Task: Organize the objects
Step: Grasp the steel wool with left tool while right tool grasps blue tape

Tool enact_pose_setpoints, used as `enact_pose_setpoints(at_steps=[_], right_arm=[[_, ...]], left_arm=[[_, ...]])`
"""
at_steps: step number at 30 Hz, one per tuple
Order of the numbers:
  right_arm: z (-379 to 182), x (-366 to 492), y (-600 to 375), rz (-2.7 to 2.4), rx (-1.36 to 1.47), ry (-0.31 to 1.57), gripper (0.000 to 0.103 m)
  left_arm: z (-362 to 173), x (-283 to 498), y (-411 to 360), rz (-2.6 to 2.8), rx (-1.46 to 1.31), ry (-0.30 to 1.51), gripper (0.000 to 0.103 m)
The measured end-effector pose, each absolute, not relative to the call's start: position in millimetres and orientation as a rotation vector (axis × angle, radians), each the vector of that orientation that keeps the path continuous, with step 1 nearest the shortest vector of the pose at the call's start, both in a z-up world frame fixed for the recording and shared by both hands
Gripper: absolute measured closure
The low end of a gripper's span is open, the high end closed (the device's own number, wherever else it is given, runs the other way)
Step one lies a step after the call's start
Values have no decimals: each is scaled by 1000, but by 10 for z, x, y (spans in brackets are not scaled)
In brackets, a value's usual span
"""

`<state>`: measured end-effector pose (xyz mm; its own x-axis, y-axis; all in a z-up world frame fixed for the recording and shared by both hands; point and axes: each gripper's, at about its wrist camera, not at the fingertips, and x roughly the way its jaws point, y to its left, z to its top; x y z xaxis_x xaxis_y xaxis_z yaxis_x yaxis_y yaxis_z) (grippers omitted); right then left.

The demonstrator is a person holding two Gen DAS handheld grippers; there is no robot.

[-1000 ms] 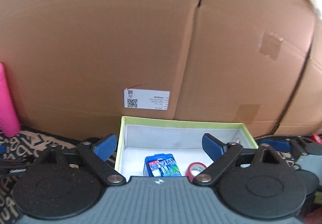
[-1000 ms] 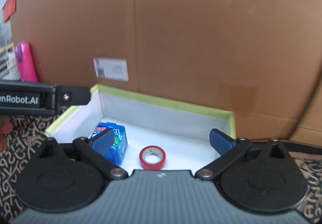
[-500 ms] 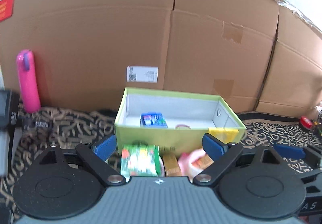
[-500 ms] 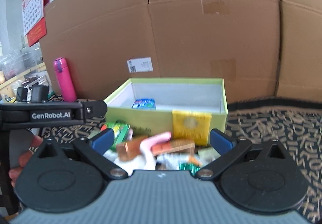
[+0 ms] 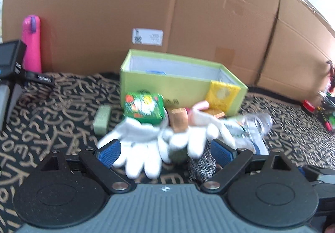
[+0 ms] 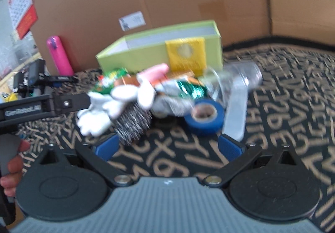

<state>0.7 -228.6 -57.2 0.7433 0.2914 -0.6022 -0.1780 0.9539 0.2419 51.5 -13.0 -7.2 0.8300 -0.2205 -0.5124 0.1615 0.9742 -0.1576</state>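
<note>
Ahead of grippers: 1 green open box [image 5: 163,86]; 1 blue tape roll [image 6: 204,117]; 1 steel-wool scourer [image 6: 134,121]; 1 pink bottle [image 5: 32,43]; white gloves [image 5: 144,145], count unclear from blur.

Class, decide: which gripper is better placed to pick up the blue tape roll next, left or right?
Probably the right gripper: it is open, and the blue tape roll lies just ahead between its fingers. The left gripper faces the white gloves.

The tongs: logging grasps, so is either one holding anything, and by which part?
Nothing is held. The left tongs and right tongs are both open and empty.
</note>
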Motion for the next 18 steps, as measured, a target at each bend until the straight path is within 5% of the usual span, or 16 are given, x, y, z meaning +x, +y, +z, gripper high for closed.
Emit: enact_pose_setpoints(at_steps=[13,18], right_arm=[[-577,-204,-2523,157,62,638,5],[-640,-243,-2579,155,72,663,23]], left_arm=[[-255,569,-541,-358,-88,601,12],[-384,740,-706,-368,-73,647,43]])
